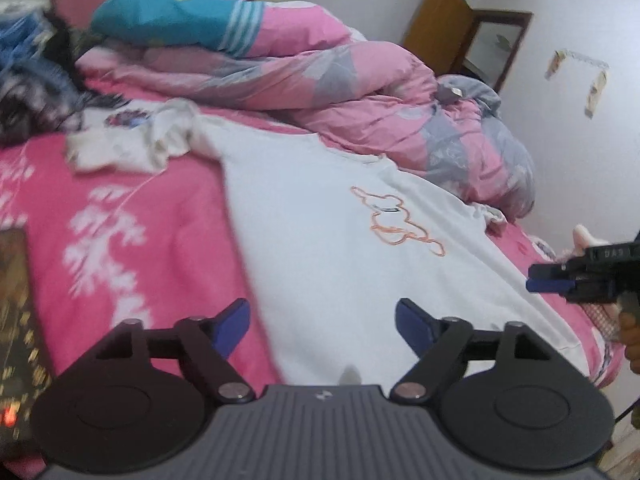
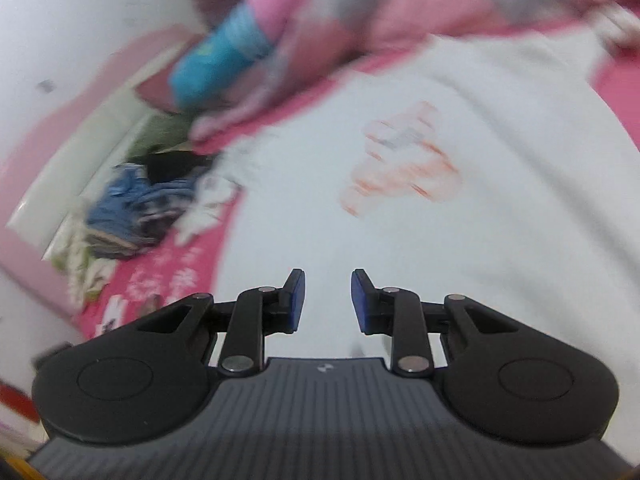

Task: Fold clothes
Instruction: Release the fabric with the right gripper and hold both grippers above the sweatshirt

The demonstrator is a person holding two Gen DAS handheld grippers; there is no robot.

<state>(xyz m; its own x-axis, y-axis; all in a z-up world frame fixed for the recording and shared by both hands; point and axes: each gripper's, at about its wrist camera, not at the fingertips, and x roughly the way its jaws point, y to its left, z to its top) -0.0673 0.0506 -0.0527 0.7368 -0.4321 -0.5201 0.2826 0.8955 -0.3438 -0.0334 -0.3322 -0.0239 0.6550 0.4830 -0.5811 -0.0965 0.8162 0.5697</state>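
- White sweatshirt with an orange outline drawing lies spread flat on the pink bedsheet.
- Left gripper hovers over its near hem, jaws spread wide, nothing between them.
- Right gripper above the same cloth, jaws partly apart, empty.
- Rumpled pink-grey quilt beyond; crumpled white garment beside the sweatshirt's far corner.

One white shirt, perhaps two quilts
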